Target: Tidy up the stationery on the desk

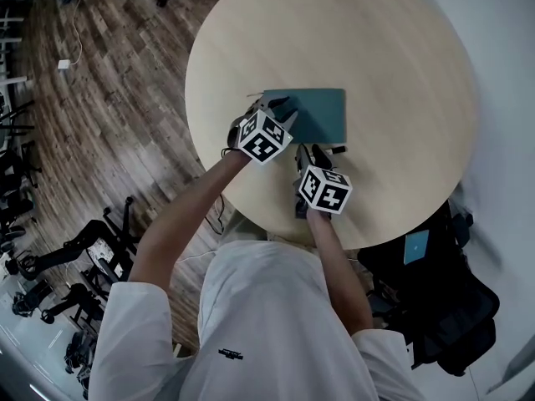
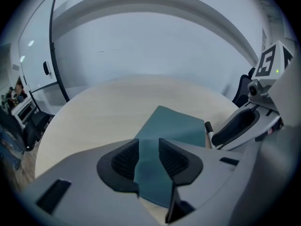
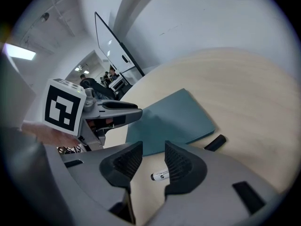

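- One round pale table (image 1: 401,73) is carrying everything. The person is leaning over its near edge, with both tools down at the work.
- On it, one teal notebook (image 1: 322,111) is lying flat near the middle, closed as far as I can tell.
- Over its near-left corner the left gripper (image 2: 149,159) is hovering. Its jaws are standing apart, with the teal cover showing in the gap and no pad pressing on it.
- Just right of that and nearer, the right gripper (image 3: 153,161) is pointing down at the table with its jaws wide apart, clamping nothing.
- Smallest item: the pen (image 3: 162,175) is lying on the table just near of the notebook's near edge. Its white barrel is showing in the right gripper's gap, and its dark end is poking out past the right-hand jaw.
- My read: the right is going for the pen, and the left is lining up on the notebook corner.
- Doing it well, right: the barrel is lying skewed across the gap, so I'd be rolling the wrist until the pads are squaring to it. Then I'd be lowering until the tips are nearly touching the table and closing mid-barrel, or the pen is rolling away.
- Doing it well, left: the cover is thin and flat, so I'd be sliding one jaw under the corner edge rather than pinching from above, keeping clear of the right tool close by.
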`<state>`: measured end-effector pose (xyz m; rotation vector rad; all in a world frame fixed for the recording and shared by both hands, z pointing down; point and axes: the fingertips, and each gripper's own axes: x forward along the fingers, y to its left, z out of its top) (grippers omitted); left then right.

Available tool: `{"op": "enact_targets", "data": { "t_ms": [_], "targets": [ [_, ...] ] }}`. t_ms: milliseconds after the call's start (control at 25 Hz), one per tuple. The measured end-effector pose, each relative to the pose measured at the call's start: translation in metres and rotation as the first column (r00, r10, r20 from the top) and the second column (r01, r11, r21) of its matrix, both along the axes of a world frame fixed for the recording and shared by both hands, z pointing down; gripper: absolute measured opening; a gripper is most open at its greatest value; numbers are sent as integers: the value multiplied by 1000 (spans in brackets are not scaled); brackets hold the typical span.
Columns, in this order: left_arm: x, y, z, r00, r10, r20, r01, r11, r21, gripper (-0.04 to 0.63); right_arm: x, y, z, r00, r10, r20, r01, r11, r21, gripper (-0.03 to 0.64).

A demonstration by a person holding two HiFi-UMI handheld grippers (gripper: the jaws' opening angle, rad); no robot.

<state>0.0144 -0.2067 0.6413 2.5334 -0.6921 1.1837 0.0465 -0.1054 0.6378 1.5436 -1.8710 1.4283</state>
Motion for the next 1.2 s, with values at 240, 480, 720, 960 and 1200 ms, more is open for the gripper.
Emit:
{"op": "enact_targets", "data": {
  "t_ms": [240, 480, 720, 960, 1200],
  "targets": [
    [3, -21, 18, 999, 18, 41, -18, 1000, -1, 175, 3, 4, 17, 999, -19, -29, 16, 997, -72, 147],
    [-2, -32, 34, 1000, -5, -2, 5, 995, -99, 196, -1, -1, 32, 999, -25, -46, 19, 992, -123, 153],
    [-3, -30, 36, 999, 15, -37, -20, 988, -154, 196, -2, -1, 35, 998, -8, -56, 1, 991, -132, 153],
    [-1, -32, 36, 999, 41, -34, -46, 985, -167, 196, -2, -2, 37, 998, -21, -65, 12, 990, -137, 153],
    [-4, -29, 35, 999, 26, -36, -32, 988, -154, 196, 2, -2, 36, 997, -16, -77, 6, 990, -138, 153]
  ]
}}
